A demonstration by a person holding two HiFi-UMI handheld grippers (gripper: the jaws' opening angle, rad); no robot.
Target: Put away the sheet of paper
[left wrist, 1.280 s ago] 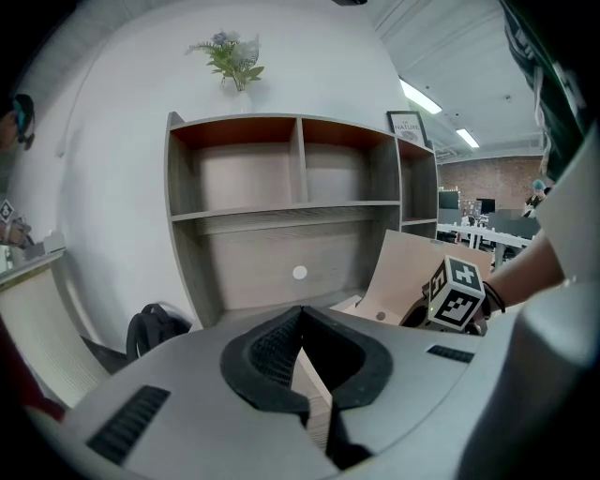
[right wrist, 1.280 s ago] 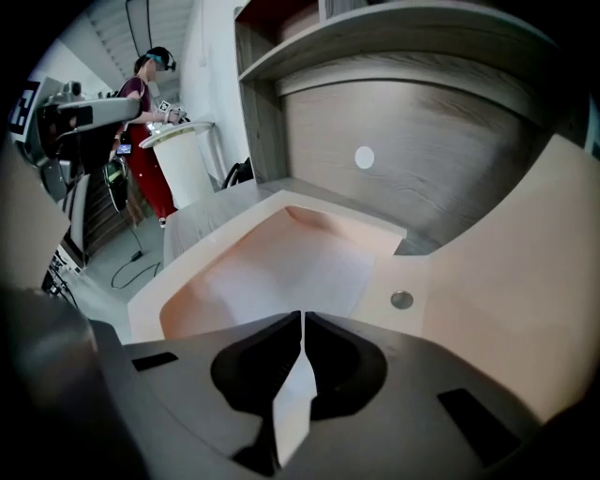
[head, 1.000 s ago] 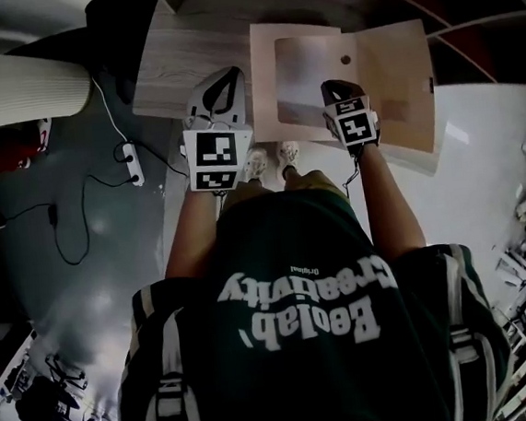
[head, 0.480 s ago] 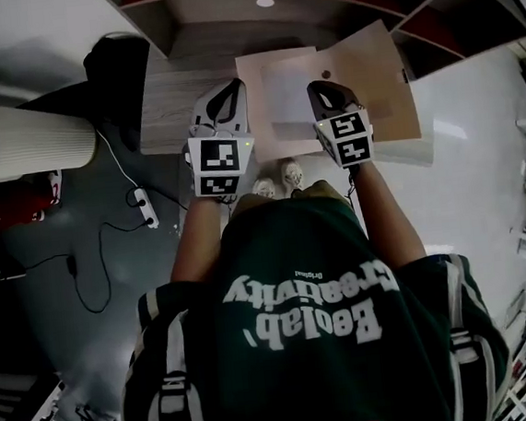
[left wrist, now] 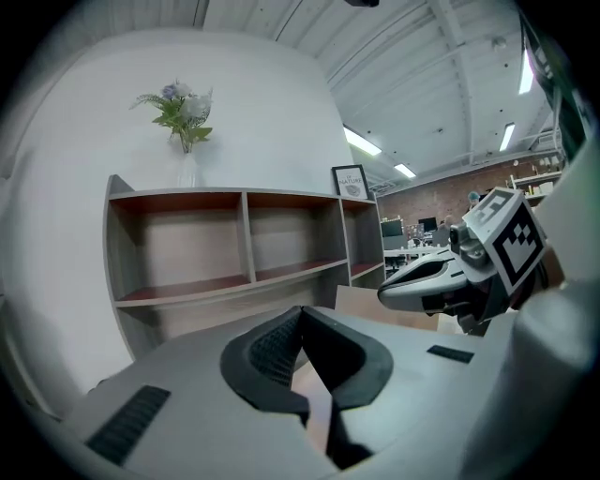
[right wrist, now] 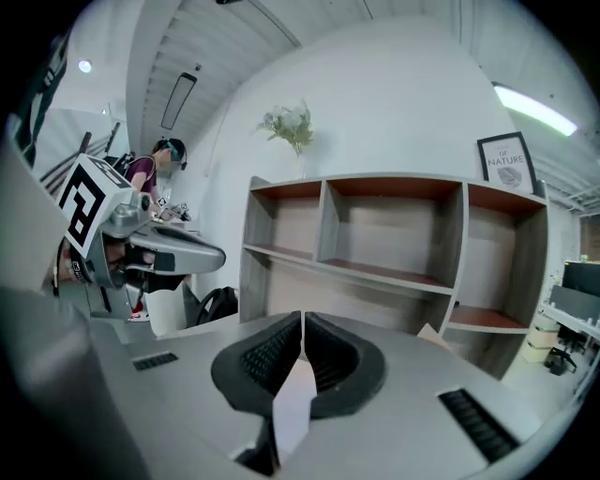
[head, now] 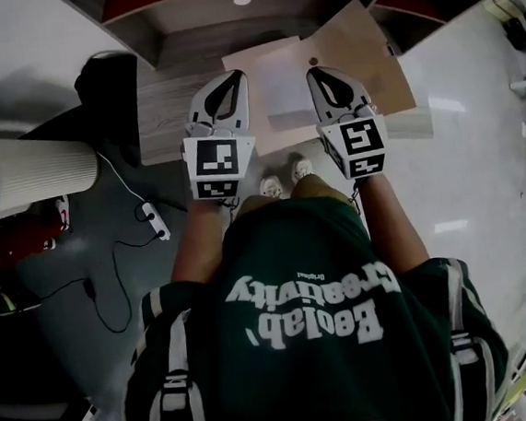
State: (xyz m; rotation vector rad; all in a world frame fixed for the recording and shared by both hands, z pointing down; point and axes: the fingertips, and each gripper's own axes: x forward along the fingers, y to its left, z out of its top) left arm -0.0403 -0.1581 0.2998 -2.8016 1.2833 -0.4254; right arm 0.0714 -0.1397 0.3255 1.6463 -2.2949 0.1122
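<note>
Raised: left gripper (head: 228,77) pinches folder (head: 368,56), right gripper (head: 316,72) pinches paper (head: 284,87), lengthwise toward shelf (head: 198,12).

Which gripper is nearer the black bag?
Left. The left gripper is on the side of the sheet of paper toward the black bag; the right gripper is on its far side.

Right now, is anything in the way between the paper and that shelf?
Nothing visible is. The left gripper and right gripper hold the sheet of paper in front of the shelf, and nothing shows inside the compartments facing them.
</note>
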